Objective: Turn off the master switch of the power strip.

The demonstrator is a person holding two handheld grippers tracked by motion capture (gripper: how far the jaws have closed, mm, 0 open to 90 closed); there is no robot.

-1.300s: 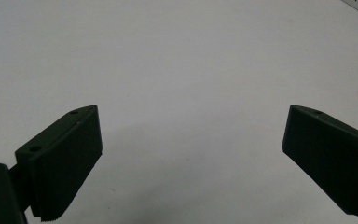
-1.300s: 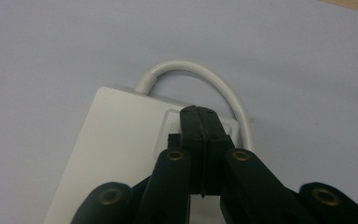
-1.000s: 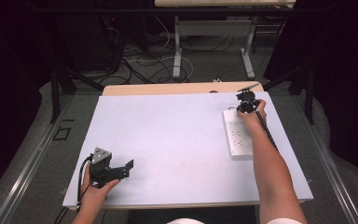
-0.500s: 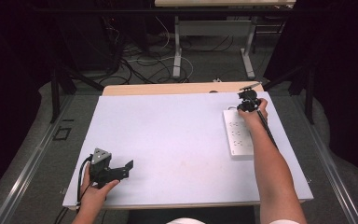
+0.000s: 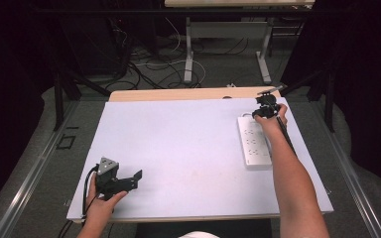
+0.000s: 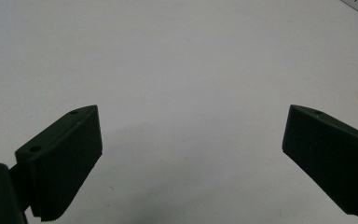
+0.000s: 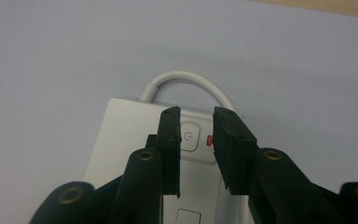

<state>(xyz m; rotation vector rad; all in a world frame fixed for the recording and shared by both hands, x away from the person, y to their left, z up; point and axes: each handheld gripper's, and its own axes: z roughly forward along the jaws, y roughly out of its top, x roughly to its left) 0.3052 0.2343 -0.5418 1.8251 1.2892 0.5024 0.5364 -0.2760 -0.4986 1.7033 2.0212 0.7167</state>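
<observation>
A person's right gripper (image 5: 267, 110) hangs over the far end of a white power strip (image 5: 254, 144) near the far right corner of the desk (image 5: 188, 148), its fingers (image 7: 170, 140) parted by a narrow gap and closed on nothing. They have just been opening. In the right gripper view the strip's power button (image 7: 190, 136) shows in that gap, with a small red indicator light (image 7: 209, 140) just beside it, touching the inner edge of the other finger. Whether the tips rest on the strip's face or hover just above it cannot be told.

The strip lies with its long axis running from the far edge of the desk toward the near edge, parallel to the right edge. Its white cord (image 7: 186, 80) loops out of the far end. The sockets sit below and behind the fingertips, toward the person.

The left gripper (image 5: 116, 179) rests by the near left corner, well apart from the strip, its fingers (image 6: 65, 158) spread wide over bare desk. The right hand is the nearer by far, so any next touch on the switch looks to be its work.
</observation>
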